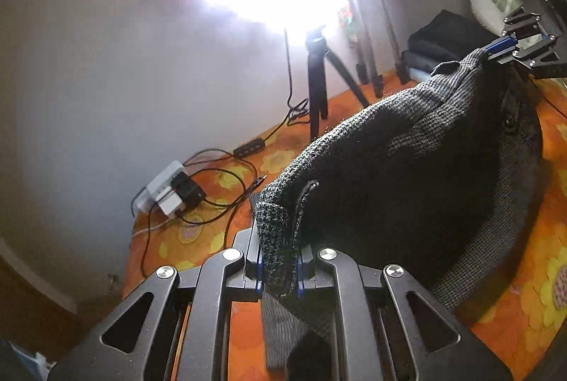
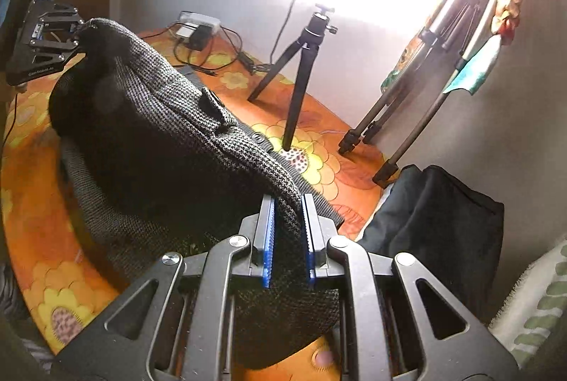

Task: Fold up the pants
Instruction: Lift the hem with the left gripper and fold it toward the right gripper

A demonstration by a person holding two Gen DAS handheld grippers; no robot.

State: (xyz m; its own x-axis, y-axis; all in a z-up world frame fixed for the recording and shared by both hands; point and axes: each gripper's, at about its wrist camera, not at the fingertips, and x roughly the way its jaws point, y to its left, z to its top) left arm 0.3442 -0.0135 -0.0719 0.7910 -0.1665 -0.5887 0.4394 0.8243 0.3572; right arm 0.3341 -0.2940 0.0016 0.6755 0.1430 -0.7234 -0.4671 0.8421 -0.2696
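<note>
Right tool [image 2: 287, 235] clamps the grey pants [image 2: 159, 133] — left tool [image 2: 79, 30] pinches their far end.

grey houndstooth-like pants [image 1: 407, 147]; orange cover [image 2: 319, 118] with yellow flowers.

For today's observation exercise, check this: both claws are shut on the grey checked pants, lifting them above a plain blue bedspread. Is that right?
One detail is wrong. The bedspread is orange with yellow flowers, not plain blue, as the right wrist view shows. The left claw and right claw are indeed shut on the grey checked pants.
</note>
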